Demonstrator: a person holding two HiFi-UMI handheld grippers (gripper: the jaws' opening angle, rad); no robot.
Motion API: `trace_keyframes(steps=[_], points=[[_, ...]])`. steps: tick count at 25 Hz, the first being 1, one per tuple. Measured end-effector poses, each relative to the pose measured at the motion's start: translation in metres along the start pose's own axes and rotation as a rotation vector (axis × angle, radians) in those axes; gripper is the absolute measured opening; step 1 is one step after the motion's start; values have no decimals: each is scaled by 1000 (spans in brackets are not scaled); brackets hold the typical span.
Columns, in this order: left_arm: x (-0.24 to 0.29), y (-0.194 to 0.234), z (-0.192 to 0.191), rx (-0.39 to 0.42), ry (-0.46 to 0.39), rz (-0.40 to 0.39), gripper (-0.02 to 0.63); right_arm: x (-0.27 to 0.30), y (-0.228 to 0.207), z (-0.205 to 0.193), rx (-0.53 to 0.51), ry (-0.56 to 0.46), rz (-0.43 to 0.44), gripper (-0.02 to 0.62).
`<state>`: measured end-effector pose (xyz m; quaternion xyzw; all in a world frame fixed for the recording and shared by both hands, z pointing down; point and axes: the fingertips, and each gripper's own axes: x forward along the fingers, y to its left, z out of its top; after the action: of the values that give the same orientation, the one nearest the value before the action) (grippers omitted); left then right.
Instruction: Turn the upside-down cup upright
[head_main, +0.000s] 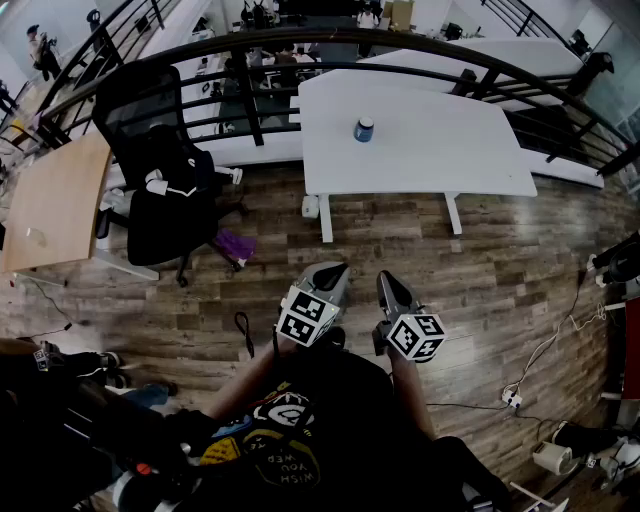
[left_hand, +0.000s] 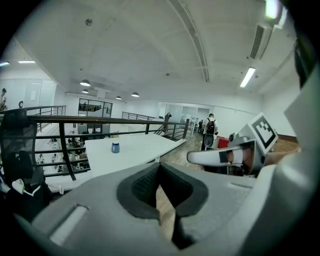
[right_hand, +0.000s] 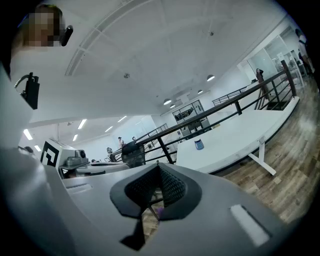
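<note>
A blue cup is set near a white table's far edge (railing behind, wood floor below); left gripper and right gripper are closed, empty.

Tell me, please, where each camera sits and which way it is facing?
Head view: on the person's head, looking steeply down at the white table with the cup; shows torso, forearms, left tool and right tool.
Left gripper view: rides the left tool, looking along its shut jaws toward the table; the right tool shows at right.
Right gripper view: rides the right tool, facing the table; the left tool shows at left.
Shared: all three see the cup on the table.
</note>
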<state>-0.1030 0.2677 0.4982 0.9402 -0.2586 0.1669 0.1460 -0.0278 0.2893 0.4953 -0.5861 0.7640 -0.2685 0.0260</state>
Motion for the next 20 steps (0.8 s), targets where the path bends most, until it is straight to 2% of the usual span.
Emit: trace_keyframes(steps=[20], points=[[8,42,6,21,-6,6,5,44,8,0,-60,39,27,0]])
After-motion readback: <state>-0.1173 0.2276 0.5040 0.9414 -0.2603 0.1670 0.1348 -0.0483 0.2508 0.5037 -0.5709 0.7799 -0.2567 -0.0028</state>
